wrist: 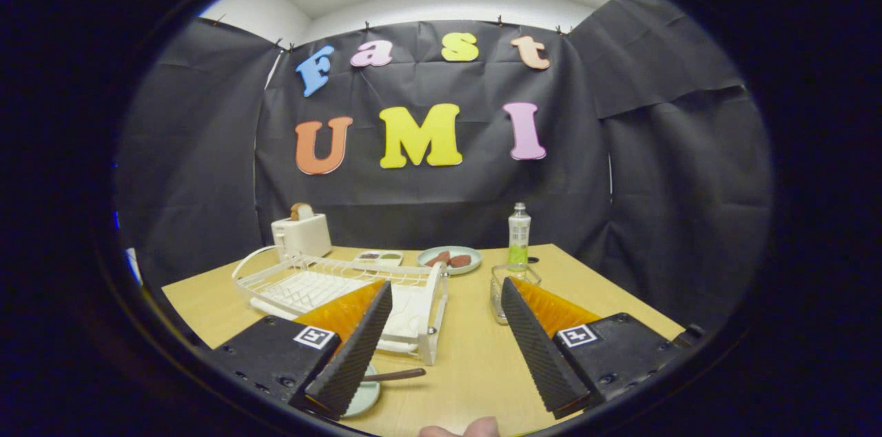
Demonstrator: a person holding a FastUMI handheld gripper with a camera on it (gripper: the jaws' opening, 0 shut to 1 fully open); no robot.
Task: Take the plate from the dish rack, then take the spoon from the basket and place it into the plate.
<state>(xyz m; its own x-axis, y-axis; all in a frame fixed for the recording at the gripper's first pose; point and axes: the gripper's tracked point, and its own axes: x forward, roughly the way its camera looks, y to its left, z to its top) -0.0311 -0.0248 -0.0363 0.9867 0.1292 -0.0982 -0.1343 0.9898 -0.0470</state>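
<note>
Fingers of my gripper (444, 347) are spread, holding nothing. Plate (364, 397) lies near them before the dish rack (344, 285), spoon (403, 375) resting on it; I'd retreat straight, avoiding the handle.

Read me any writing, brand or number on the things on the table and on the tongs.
Nothing legible to quote.
Bottle: label print too small to read.
Toaster: no writing visible.
Tongs, open and holding nothing, beside the dish rack: a square patterned tag on each side, no words.
</note>
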